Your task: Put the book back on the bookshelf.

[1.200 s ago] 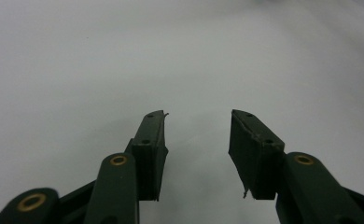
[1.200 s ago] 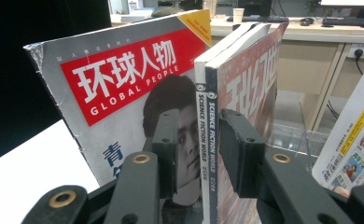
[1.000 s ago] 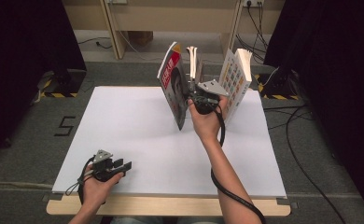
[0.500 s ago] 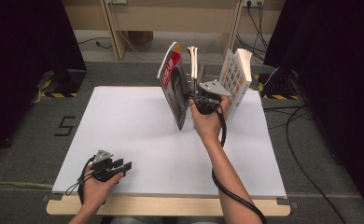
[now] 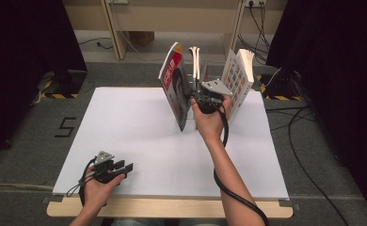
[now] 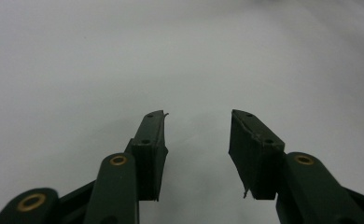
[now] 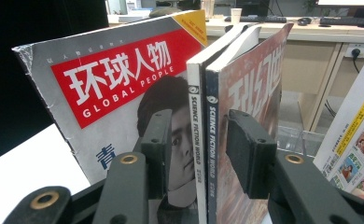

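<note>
Glossy paper magazines standing upright, two thin Science Fiction World issues (image 7: 203, 154) sitting between the right tongs (image 7: 196, 140), whose black pads have just been spreading and are not pressing them, red-bannered Global People magazine (image 7: 110, 88) leaning just left, left tongs (image 6: 196, 140) gaping over the matte white counter (image 6: 124, 56).
</note>
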